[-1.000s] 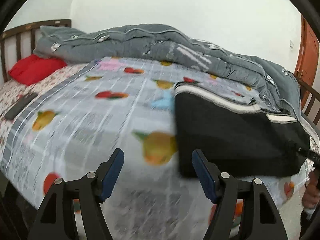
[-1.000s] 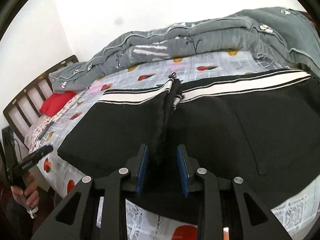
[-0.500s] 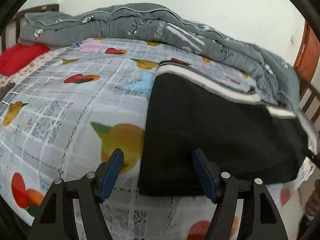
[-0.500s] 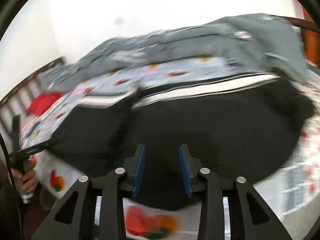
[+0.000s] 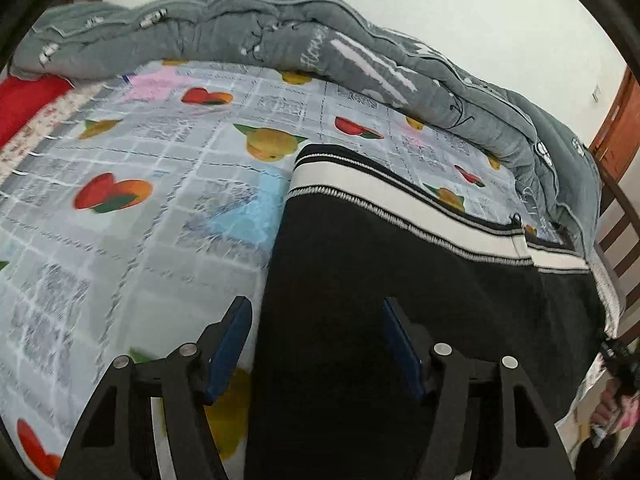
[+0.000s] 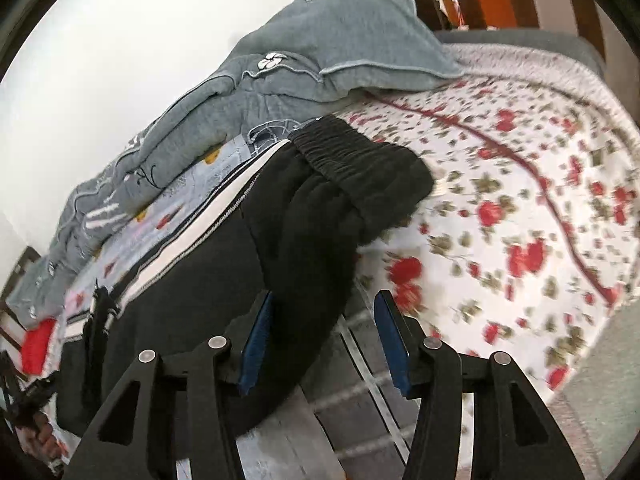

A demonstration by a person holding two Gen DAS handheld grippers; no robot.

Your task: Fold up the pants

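Black pants (image 5: 400,288) flat on fruit-print sheet (image 5: 140,208), grey quilt (image 5: 280,32) bunched behind. Left gripper (image 5: 316,340) closing, right gripper (image 6: 320,336) opening, both pinching nothing.

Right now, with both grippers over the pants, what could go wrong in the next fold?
1. The waistband end lies bunched, so the fold may come out uneven.
2. The left gripper is closing with only the flat pants edge below; it may also pinch the sheet.
3. The right gripper is opening, empty; the pants edge beside one finger could drag if it moves.
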